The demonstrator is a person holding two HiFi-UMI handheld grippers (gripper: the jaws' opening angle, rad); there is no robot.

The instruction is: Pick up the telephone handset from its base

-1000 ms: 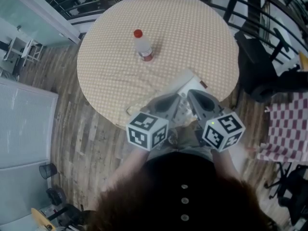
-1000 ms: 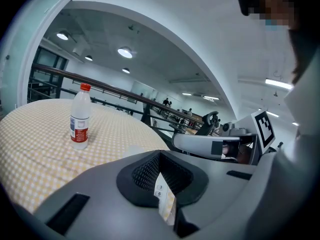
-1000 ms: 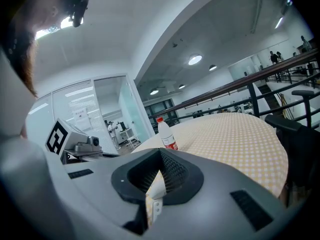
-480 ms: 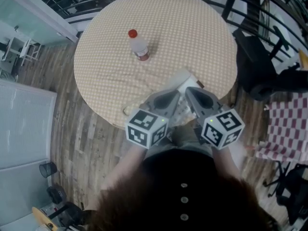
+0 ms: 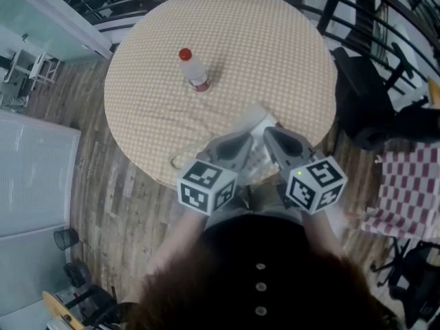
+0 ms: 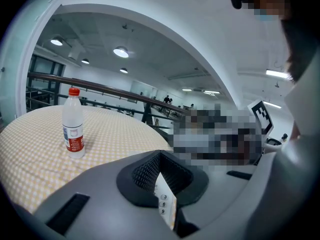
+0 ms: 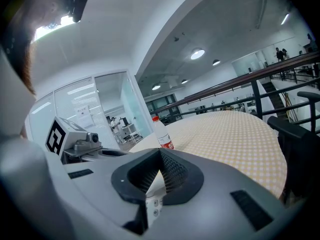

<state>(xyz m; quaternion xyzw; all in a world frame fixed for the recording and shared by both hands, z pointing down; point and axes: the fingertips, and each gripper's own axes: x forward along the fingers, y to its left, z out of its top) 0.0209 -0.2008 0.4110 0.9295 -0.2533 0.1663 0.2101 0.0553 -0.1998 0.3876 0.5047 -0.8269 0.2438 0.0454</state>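
A white telephone (image 5: 263, 121) lies at the near edge of the round table (image 5: 275, 47) with its checked cloth; my two grippers cover most of it, so handset and base cannot be told apart. My left gripper (image 5: 238, 145) and right gripper (image 5: 273, 136) hover side by side over it, both shut with nothing between the jaws. In the left gripper view the left gripper (image 6: 161, 156) shows numbered keys of the telephone (image 6: 165, 204) just below its tips. In the right gripper view white buttons of the telephone (image 7: 152, 204) show under the right gripper (image 7: 161, 154).
A clear plastic bottle (image 5: 192, 69) with a red cap stands upright further in on the table, also seen as the bottle (image 6: 73, 129) and the bottle (image 7: 162, 134). A black chair (image 5: 368, 102) stands to the right, with a red-checked cloth (image 5: 405, 191) nearer. Railings run behind the table.
Both grippers have crept a little further over the telephone, side by side, jaws staying shut. The head view has drifted slightly, so the bottle sits further left.
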